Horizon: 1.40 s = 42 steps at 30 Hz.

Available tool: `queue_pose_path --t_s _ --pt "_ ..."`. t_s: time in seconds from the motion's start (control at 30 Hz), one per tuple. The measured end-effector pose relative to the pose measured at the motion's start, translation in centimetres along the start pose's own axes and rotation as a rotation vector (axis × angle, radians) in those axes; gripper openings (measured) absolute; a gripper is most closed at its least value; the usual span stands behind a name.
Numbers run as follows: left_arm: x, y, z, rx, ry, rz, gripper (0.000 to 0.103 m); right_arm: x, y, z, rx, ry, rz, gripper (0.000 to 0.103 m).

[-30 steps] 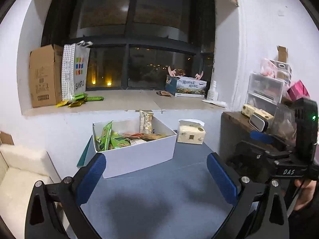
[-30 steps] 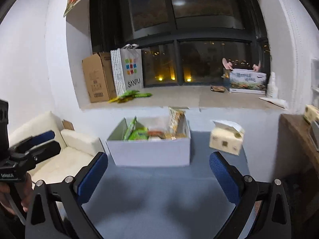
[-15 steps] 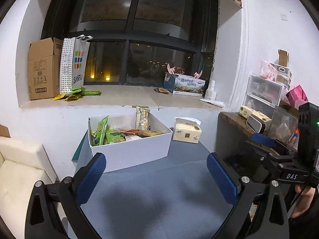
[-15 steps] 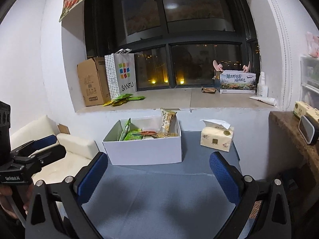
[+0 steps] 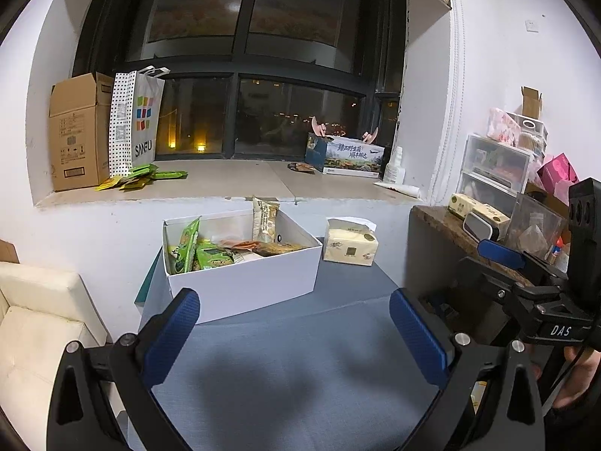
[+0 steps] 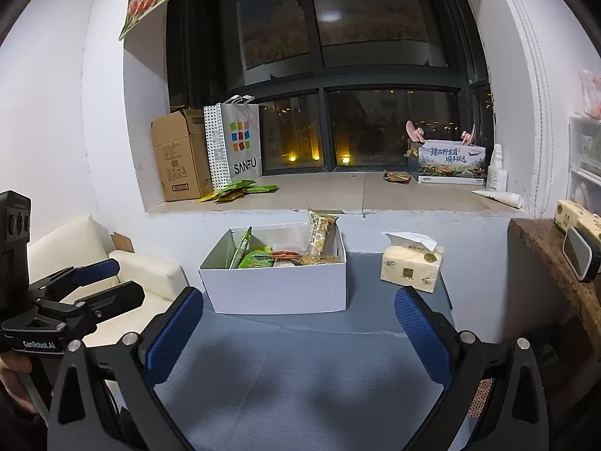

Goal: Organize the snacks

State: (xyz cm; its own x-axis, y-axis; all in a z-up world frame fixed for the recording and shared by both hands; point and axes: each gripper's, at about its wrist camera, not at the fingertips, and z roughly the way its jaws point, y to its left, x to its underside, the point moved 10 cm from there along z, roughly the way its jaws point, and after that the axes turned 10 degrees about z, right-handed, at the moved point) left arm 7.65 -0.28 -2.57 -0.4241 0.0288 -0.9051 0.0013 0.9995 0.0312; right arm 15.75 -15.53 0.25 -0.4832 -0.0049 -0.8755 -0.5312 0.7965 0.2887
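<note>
Both grippers hang wide apart and empty over the grey table (image 6: 300,376) — left gripper (image 5: 293,327), right gripper (image 6: 300,323); the snacks (image 6: 285,253) sit inside the white box (image 6: 278,287) ahead, a tissue pack (image 6: 409,267) just beside it.

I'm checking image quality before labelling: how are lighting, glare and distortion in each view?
Left wrist view: fisheye bends the wall edges; ceiling light reflects in the dark window; soft shadow on the grey table between the open fingers. Right wrist view: same bending, a reflected glare spot on the window, white box sharp.
</note>
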Motion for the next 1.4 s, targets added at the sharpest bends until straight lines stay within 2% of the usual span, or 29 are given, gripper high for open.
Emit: queue_pose_path --t_s 1.4 --pt "-0.05 0.11 -0.12 -0.001 0.002 0.015 0.103 0.28 0.66 -0.06 -0.009 0.007 -0.025 0.103"
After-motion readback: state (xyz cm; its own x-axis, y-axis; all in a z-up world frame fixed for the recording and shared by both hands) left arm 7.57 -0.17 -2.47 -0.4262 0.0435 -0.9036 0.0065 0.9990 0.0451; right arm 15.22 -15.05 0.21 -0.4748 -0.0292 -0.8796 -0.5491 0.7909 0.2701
